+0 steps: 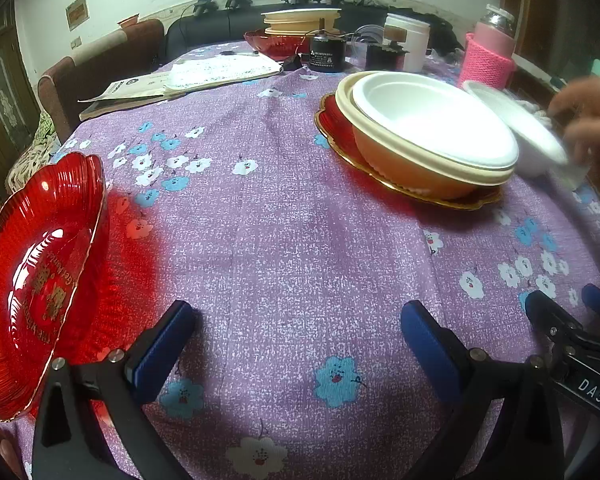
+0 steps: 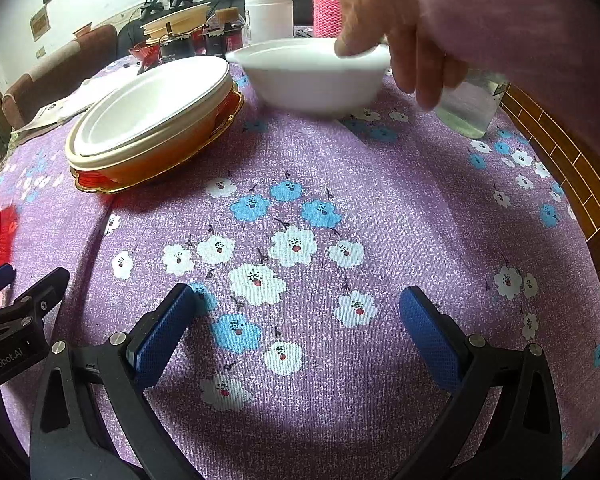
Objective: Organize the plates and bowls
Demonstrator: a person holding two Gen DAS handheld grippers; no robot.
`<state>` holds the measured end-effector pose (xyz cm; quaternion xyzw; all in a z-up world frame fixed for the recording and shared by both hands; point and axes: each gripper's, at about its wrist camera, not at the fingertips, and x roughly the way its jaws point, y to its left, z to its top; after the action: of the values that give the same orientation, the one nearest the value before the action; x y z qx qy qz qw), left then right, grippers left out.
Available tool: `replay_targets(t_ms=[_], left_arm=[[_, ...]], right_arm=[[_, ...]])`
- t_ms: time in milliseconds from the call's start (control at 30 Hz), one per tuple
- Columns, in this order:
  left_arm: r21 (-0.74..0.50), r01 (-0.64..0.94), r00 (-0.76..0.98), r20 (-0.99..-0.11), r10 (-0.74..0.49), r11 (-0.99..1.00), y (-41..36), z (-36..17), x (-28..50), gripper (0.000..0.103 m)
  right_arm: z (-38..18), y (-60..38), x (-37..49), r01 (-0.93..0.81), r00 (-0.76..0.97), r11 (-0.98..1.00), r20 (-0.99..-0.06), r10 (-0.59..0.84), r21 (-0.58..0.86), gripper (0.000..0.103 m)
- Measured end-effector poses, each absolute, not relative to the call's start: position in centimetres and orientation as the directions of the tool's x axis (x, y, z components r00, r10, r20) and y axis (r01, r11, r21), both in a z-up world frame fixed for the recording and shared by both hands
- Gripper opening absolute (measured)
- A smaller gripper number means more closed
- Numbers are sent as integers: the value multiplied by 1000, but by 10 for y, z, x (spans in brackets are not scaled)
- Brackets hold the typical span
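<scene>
Landmark: stacked bowls (image 1: 428, 136), a white bowl nesting inside a cream-rimmed orange one, sitting on a gold-edged red plate (image 1: 334, 120) at the far middle of the purple floral tablecloth (image 1: 284, 240).

Left gripper (image 1: 296, 336): hovering well short of the stack, jaws standing wide apart and holding nothing.

Right gripper (image 2: 296, 320): likewise hovering near of the stack, jaws gaping, nothing between them.

Red glass dish (image 1: 36, 280): tilting on its edge far left of the stack, just beside the left gripper's left finger.

Loose white bowl (image 2: 312, 76): sitting just right of the stack; a bare hand (image 2: 404, 28) is resting on its rim, possibly gripping it, though blur is obscuring the contact.

Open cloth is stretching between both grippers and the stack.

Beyond the stack: papers (image 1: 204, 76), more plates (image 1: 300, 20), a white jar (image 1: 406, 42).
</scene>
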<state>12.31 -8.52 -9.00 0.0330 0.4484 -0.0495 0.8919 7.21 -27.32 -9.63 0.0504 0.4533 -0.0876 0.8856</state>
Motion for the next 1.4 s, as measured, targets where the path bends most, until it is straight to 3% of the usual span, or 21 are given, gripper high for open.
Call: replay_targets(t_ms=[1400], left_arm=[[11, 112, 592, -804, -58, 994, -84, -90, 124, 102]], right_arm=[[-96, -274, 72, 201, 574, 980, -812, -110, 9, 103]])
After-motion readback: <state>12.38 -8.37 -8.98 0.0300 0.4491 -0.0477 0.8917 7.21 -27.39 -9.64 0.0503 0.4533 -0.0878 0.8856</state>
